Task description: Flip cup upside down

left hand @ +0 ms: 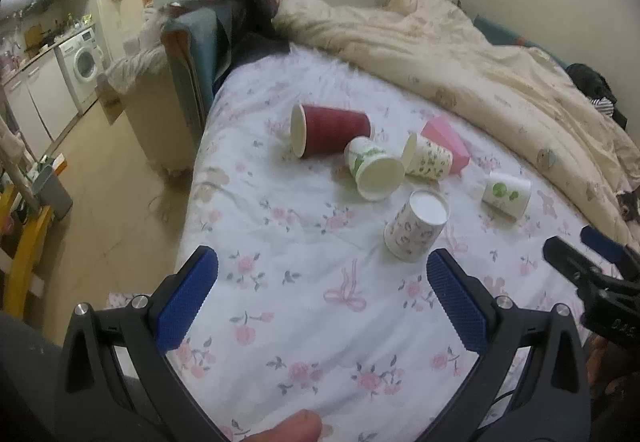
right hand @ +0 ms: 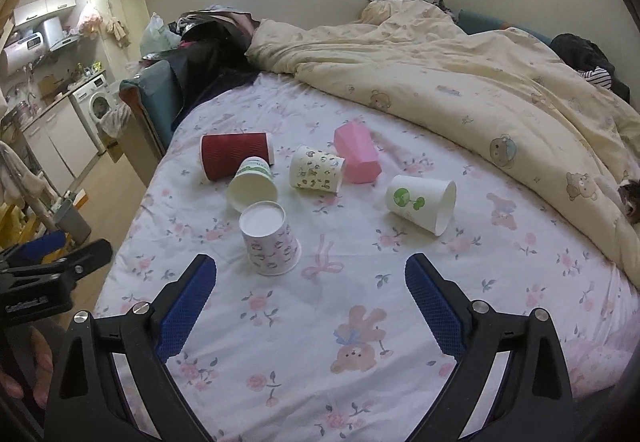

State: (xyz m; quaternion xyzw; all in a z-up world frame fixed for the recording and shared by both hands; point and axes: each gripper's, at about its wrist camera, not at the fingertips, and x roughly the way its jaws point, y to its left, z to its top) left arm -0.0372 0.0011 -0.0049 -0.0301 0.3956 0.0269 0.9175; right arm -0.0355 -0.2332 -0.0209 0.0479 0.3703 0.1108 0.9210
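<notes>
Overhead, my left gripper (left hand: 322, 306) and right gripper (right hand: 310, 306) both hang with fingers spread wide, grasping nothing, above the floral bedsheet (right hand: 400, 282). Just beyond them the patterned paper cup (right hand: 270, 240) stands upside down, base up, nearest of six. Farther back, the maroon cup (right hand: 234, 154), a green-banded cup (right hand: 254, 184), a yellow floral cup (right hand: 316, 172), a pink cup (right hand: 356, 154) and, to the right, a green-logo cup (right hand: 420, 202) lie on their sides. A cream duvet (right hand: 460, 82) is bunched at far right.

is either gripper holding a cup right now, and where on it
Nothing is held. The left gripper and right gripper are both open above the bedsheet, short of the cups.
</notes>
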